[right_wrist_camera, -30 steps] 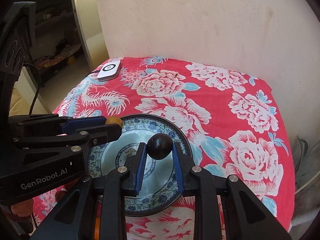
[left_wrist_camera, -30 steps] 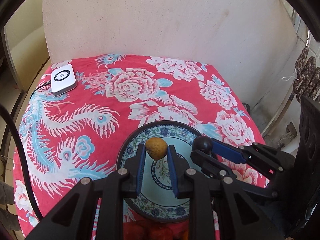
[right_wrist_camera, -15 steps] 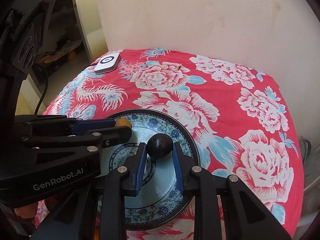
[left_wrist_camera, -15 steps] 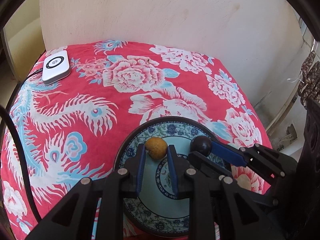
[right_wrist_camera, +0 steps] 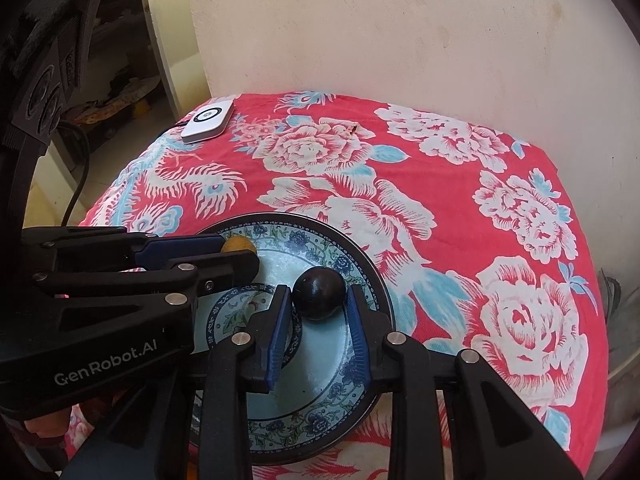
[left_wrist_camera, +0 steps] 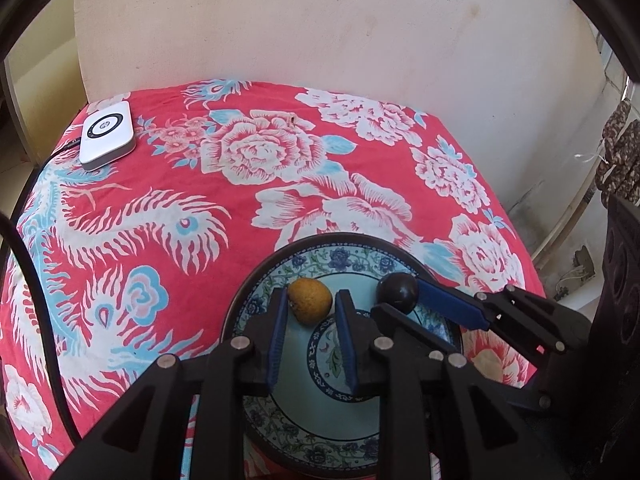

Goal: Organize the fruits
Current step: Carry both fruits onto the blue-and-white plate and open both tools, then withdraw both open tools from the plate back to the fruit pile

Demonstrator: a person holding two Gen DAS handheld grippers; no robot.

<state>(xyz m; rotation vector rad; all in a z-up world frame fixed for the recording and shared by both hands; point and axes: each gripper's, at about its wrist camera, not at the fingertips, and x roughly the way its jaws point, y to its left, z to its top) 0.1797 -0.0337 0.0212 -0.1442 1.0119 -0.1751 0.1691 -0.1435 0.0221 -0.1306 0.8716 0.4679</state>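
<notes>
A blue-patterned plate (left_wrist_camera: 340,258) (right_wrist_camera: 360,254) lies on the red flowered cloth near me. A small yellow-brown fruit (left_wrist_camera: 310,300) rests on the plate between the fingers of my left gripper (left_wrist_camera: 310,300), whose jaws stand slightly apart from it. A dark round fruit (right_wrist_camera: 319,294) rests on the plate between the fingers of my right gripper (right_wrist_camera: 319,296), with small gaps at both pads. In the left wrist view the dark fruit (left_wrist_camera: 397,292) sits at the tip of the right gripper. In the right wrist view the yellow fruit (right_wrist_camera: 239,245) peeks past the left gripper.
A white flat device (left_wrist_camera: 106,134) (right_wrist_camera: 207,122) with a cable lies at the table's far left corner. A pale wall (left_wrist_camera: 320,20) stands behind the table. The cloth-covered table drops off at the right edge (right_wrist_camera: 576,240).
Both grippers have lowered towards the plate with their fruits. Their jaws now stand a little wider, and each fruit rests on the plate between them.
</notes>
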